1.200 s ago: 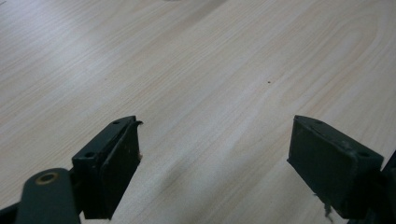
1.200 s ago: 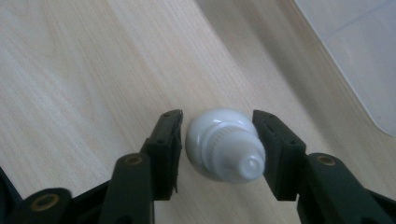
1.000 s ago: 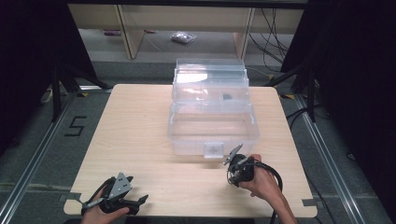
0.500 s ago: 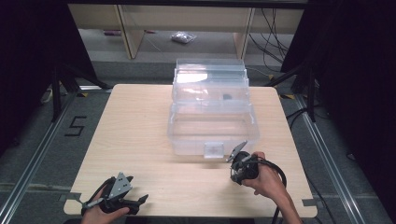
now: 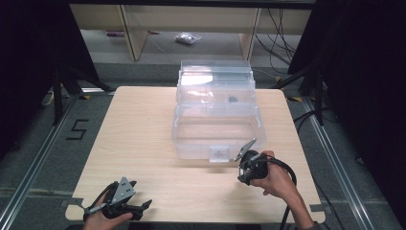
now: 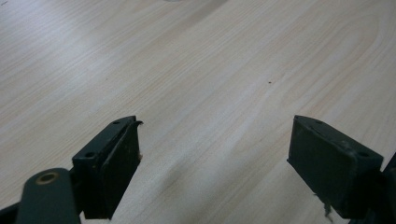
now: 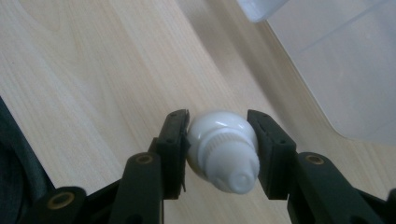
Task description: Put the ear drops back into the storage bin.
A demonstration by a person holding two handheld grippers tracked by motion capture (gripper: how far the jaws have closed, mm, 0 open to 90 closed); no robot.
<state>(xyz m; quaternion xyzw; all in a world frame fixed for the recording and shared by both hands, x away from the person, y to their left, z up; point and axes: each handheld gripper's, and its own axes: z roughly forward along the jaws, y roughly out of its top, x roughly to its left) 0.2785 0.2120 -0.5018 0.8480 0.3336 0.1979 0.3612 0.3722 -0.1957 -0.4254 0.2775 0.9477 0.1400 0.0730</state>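
Wooden table (image 5: 143, 143): right gripper (image 7: 218, 140) jaws stay clamped on white, seemingly bulb-shaped object (image 7: 224, 151), shifted slightly rightward; left gripper (image 6: 215, 154) unmoved, open, empty.

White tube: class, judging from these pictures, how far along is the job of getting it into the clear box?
Done: the right gripper is shut on the white tube, beside the clear box on the table.
In hand: the tube sits outside the box's near wall.
Left: probably carrying it in and releasing. The left gripper rests open near the table's front edge.
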